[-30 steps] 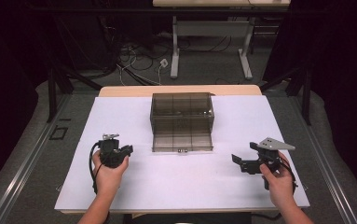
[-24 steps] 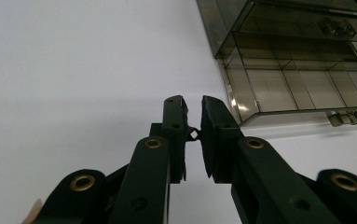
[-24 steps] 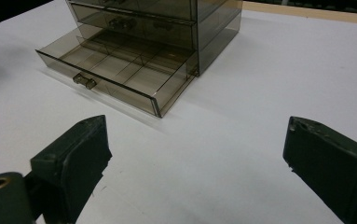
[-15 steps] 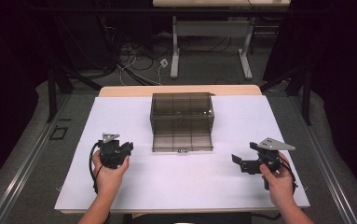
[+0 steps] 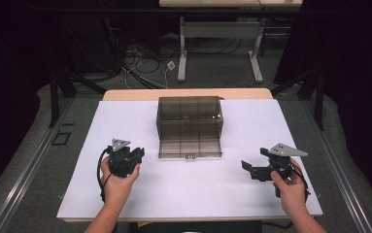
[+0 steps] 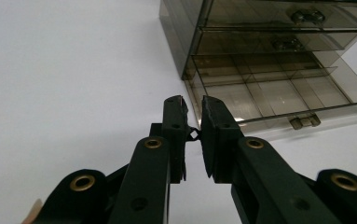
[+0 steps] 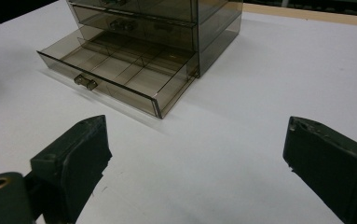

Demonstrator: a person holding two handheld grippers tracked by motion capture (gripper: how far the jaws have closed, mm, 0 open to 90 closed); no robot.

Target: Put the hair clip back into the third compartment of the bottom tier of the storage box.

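Note:
A smoky see-through drawer cabinet (image 5: 189, 114) stands at the middle of the white table. Its bottom drawer (image 5: 190, 145) is pulled out toward me, divided into compartments with nothing in them (image 6: 264, 98) (image 7: 120, 65). My left gripper (image 5: 136, 154) rests left of the drawer's front. Its jaws are drawn together to a thin slit with nothing between them (image 6: 194, 105). Right of the drawer, my right gripper (image 5: 254, 164) points left toward it, jaws spread wide and nothing between them (image 7: 197, 128).
The white sheet (image 5: 125, 116) covers the table, with a strip of wood (image 5: 188, 93) at its far edge. Beyond it are a dark floor, cables (image 5: 144, 63) and another table's legs (image 5: 182, 48).
My left gripper has edged slightly to the right, toward the drawer. The right gripper has kept still.

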